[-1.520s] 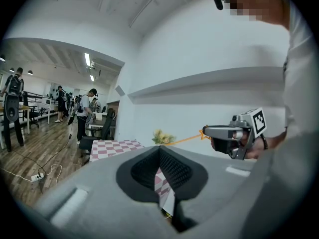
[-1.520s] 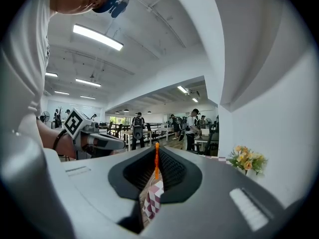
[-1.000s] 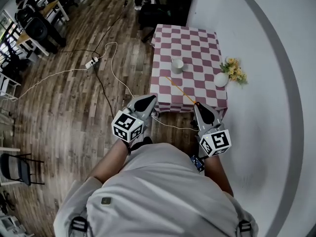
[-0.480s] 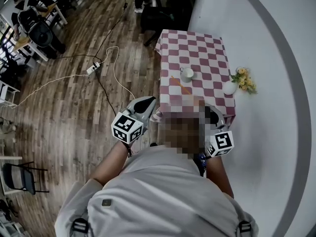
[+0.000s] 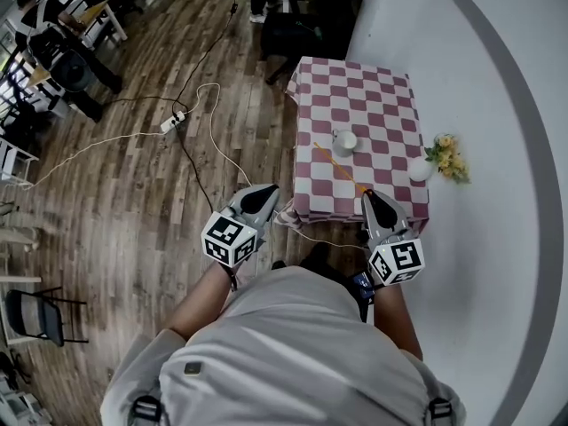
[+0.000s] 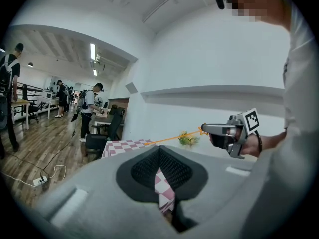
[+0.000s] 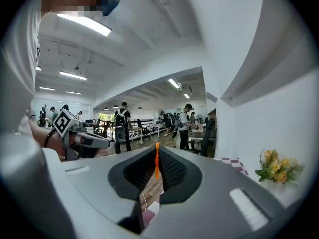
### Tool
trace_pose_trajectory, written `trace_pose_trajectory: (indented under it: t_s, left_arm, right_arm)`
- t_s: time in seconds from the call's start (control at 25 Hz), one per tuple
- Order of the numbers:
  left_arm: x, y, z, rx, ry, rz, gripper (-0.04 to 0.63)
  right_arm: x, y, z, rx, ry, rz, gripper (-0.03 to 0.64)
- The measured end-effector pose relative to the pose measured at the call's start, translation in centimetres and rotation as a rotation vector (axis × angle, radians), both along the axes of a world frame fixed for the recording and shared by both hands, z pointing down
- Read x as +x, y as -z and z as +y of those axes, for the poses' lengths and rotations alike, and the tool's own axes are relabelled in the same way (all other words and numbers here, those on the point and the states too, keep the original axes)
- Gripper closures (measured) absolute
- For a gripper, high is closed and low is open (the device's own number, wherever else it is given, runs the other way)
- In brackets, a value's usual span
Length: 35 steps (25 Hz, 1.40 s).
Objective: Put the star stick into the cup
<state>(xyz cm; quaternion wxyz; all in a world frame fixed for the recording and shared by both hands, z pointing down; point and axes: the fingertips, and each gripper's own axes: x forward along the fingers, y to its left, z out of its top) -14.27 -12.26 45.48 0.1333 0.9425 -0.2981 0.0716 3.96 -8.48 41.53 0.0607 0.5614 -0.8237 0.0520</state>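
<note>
Both my tongs are closed: the right tongs [image 5: 371,199] pinch the near end of the orange star stick [image 5: 337,167], which slants out over the checked worktop [image 5: 390,105], its far end just left of the white cup [image 5: 344,141]. The left tongs [image 5: 264,193] hold nothing, over the wooden floor [image 5: 133,202] with its trailing cables [image 5: 209,122]. Yellow flowers [image 5: 446,154] sit at the worktop's right edge by the white wall [image 5: 497,238]

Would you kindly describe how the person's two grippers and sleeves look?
The left gripper and right gripper are grey with black textured pads, each carrying a white cube of black square markers. The person wears a light grey short-sleeved shirt.
</note>
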Motion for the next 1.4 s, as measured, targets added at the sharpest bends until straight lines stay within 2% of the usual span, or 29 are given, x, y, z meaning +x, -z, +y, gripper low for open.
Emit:
trace_pose_trajectory:
  t_s: [0.32, 0.76, 1.2, 1.4]
  left_arm:
    - [1.0, 0.0, -2.6, -0.001, 0.039, -0.010, 0.591]
    - [7.6, 1.0, -6.6, 0.029, 0.036, -0.021, 0.591]
    - [12.0, 1.5, -7.2, 0.075, 0.090, -0.016, 0.591]
    - [13.1, 0.8, -7.6, 0.055, 0.087, -0.020, 0.591]
  right_arm:
    - [1.4, 0.0, -3.6, 0.003, 0.040, -0.006, 0.589]
    - [7.4, 0.3, -7.6, 0.018, 0.057, -0.028, 0.590]
    - [10.9, -1.0, -8.4, 0.005, 0.134, -0.043, 0.589]
    - [11.8, -1.3, -8.6, -0.010, 0.134, -0.048, 0.589]
